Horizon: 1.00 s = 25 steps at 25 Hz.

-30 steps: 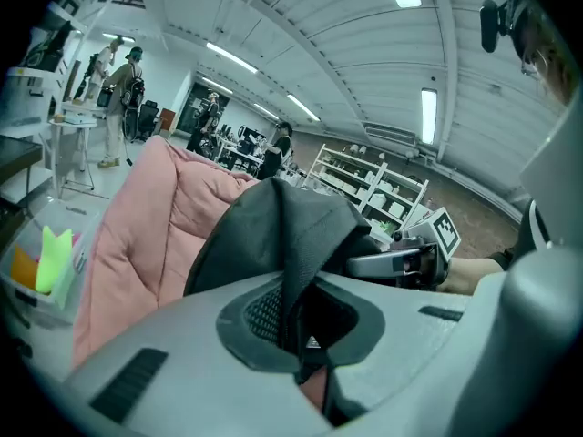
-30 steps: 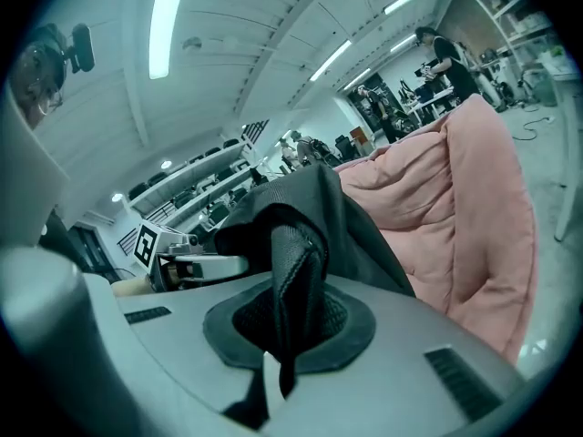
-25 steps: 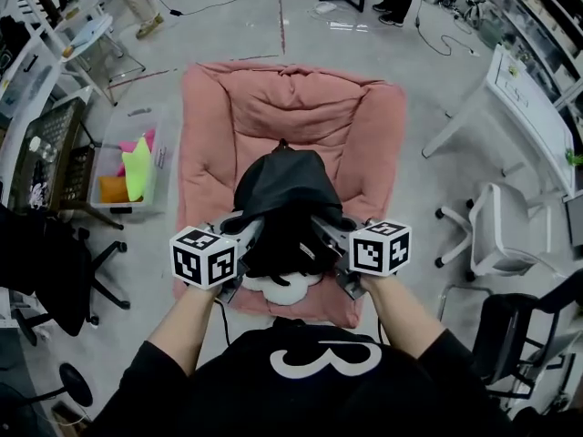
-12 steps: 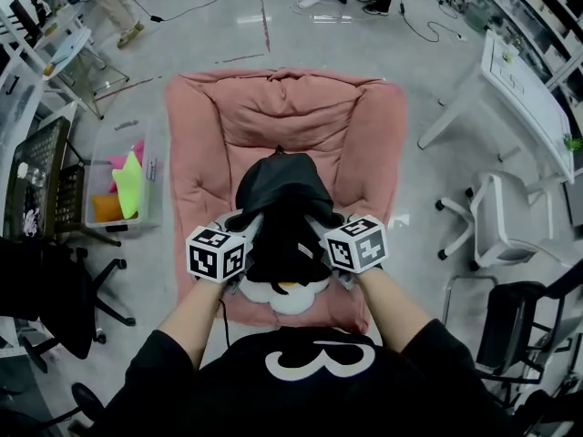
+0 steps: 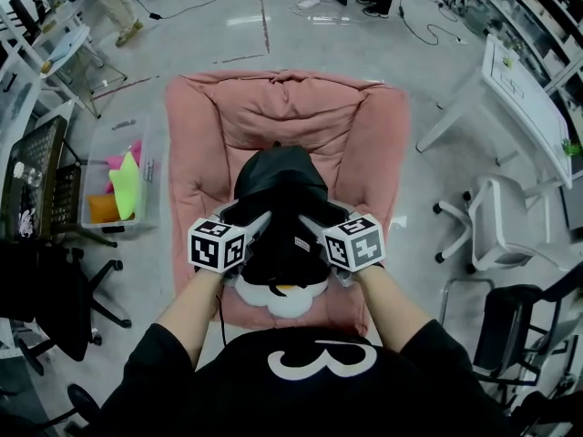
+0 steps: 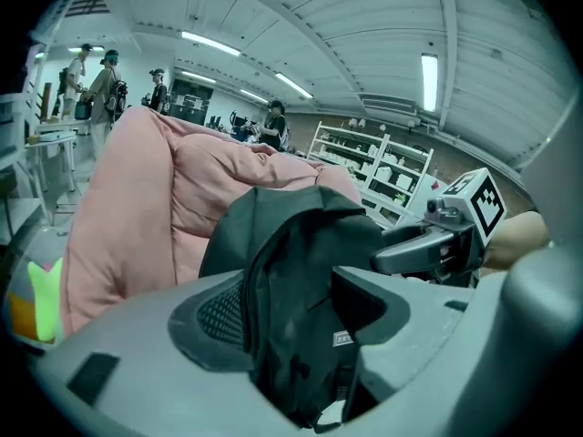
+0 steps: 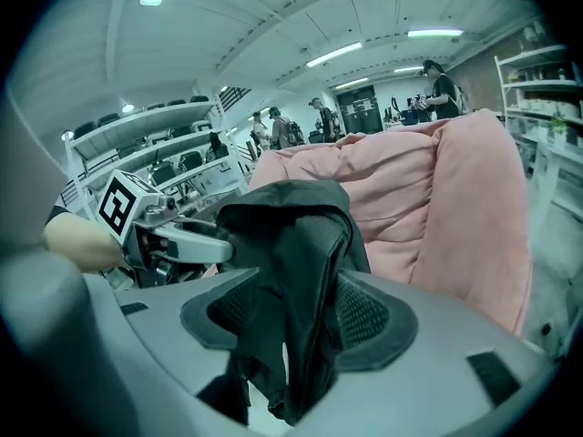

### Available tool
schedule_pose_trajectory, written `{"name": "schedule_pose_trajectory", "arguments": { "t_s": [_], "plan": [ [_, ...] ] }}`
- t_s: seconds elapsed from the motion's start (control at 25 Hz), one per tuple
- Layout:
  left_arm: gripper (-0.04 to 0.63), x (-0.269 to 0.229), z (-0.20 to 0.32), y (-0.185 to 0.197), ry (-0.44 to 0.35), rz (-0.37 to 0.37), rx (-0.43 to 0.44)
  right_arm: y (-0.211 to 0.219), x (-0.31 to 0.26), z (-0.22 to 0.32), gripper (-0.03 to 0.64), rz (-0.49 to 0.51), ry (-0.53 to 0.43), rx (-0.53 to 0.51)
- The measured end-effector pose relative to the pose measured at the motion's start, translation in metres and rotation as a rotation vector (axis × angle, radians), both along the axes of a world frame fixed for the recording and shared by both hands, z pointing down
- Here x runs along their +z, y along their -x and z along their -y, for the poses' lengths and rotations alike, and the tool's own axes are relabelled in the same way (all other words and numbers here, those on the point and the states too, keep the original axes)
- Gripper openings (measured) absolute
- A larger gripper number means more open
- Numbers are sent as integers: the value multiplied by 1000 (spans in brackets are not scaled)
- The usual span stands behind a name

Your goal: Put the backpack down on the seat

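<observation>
The black backpack (image 5: 281, 209) sits slumped on the pink seat (image 5: 301, 116), soft, floppy and probably light. The fingers of the left gripper (image 6: 291, 321) and the right gripper (image 7: 296, 326) are spreading, with loose fabric between them. The straps look the surest hold.

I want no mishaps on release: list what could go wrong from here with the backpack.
1. The left gripper and right gripper are opening, but backpack fabric hangs between the jaws of each. Drawing back now could snag it and drag it along.
2. The backpack stands upright toward the front of the pink seat. Once released it may slump or tip forward off the cushion.
</observation>
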<state>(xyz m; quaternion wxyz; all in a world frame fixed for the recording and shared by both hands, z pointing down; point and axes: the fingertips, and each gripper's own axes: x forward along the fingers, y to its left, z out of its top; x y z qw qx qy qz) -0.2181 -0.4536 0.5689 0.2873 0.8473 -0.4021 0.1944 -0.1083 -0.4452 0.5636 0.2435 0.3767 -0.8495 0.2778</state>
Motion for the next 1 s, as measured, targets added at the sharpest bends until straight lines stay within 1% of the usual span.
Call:
{"name": "schedule_pose_trajectory", "arguments": {
  "t_s": [0.12,0.28,0.4,0.52,0.6,0.72,0.76,0.8,0.92,0.96,1.0],
  "plan": [
    [293,1,2,10,0,1,-37,-10,-2,0,255,-10,-5,19],
    [312,-1,-9,17,10,-12,-43,-19,-10,-7,270,-9,-27,40],
    [318,-11,-21,14,1,-37,-19,-11,-27,-21,270,71,-37,7],
    [318,-32,-36,3,-13,-87,2,-4,-47,-37,268,140,-51,-25],
    [318,-49,-49,-5,-18,-113,20,-4,-57,-47,268,151,-64,-42],
    [316,-74,-68,-16,-44,-129,56,-1,-74,-63,264,139,-108,-101],
    [315,-82,-74,-19,-55,-137,67,1,-82,-68,256,153,-124,-116],
    [310,-91,-80,-22,-64,-147,76,2,-91,-72,229,174,-138,-124],
    [289,-114,-96,-28,-80,-182,87,4,-118,-84,115,248,-177,-133],
    [268,-121,-100,-29,-86,-195,82,4,-126,-87,65,269,-187,-135],
    [221,-128,-104,-29,-93,-209,72,4,-133,-89,35,286,-195,-137]
  ]
}}
